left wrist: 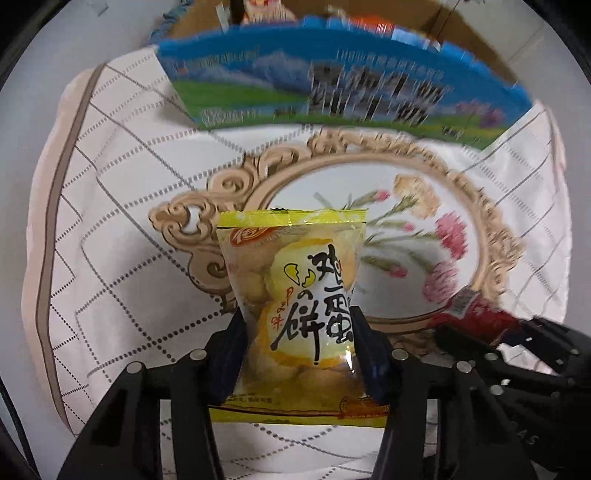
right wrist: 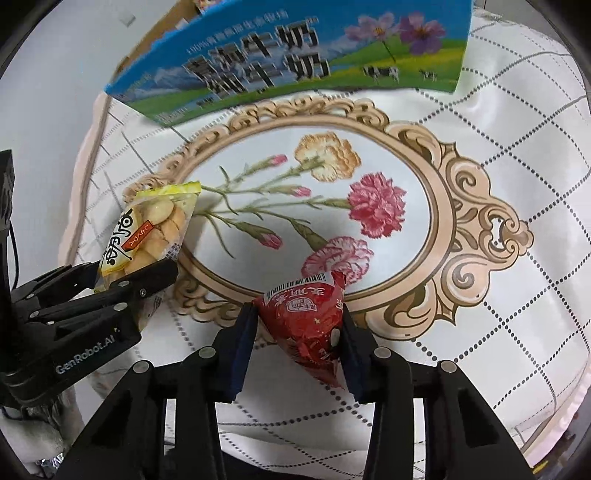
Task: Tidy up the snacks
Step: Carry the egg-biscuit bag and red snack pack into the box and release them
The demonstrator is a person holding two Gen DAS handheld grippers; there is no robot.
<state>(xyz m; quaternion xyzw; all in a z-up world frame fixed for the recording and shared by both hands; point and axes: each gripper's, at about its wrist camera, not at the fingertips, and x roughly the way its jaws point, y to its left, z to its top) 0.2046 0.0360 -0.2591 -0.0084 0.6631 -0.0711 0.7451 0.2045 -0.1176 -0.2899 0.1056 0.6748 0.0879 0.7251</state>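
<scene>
A yellow biscuit packet (left wrist: 295,314) with black lettering stands pinched between the blue pads of my left gripper (left wrist: 299,325), lifted above the cloth. In the right wrist view the same yellow packet (right wrist: 147,229) shows at the left, held by my left gripper (right wrist: 129,280). My right gripper (right wrist: 299,321) is shut on a red snack packet (right wrist: 306,328) with a barcode at its top. The red packet (left wrist: 476,317) peeks in at the lower right of the left wrist view, with the other gripper's black fingers (left wrist: 524,347) around it.
A white cloth (right wrist: 498,184) with a dotted grid, an ornate tan frame and printed carnations covers the surface. A blue and green milk carton box (right wrist: 295,62) stands at the far edge, its open top (left wrist: 369,22) holding other snacks. White table lies beyond the cloth's left edge.
</scene>
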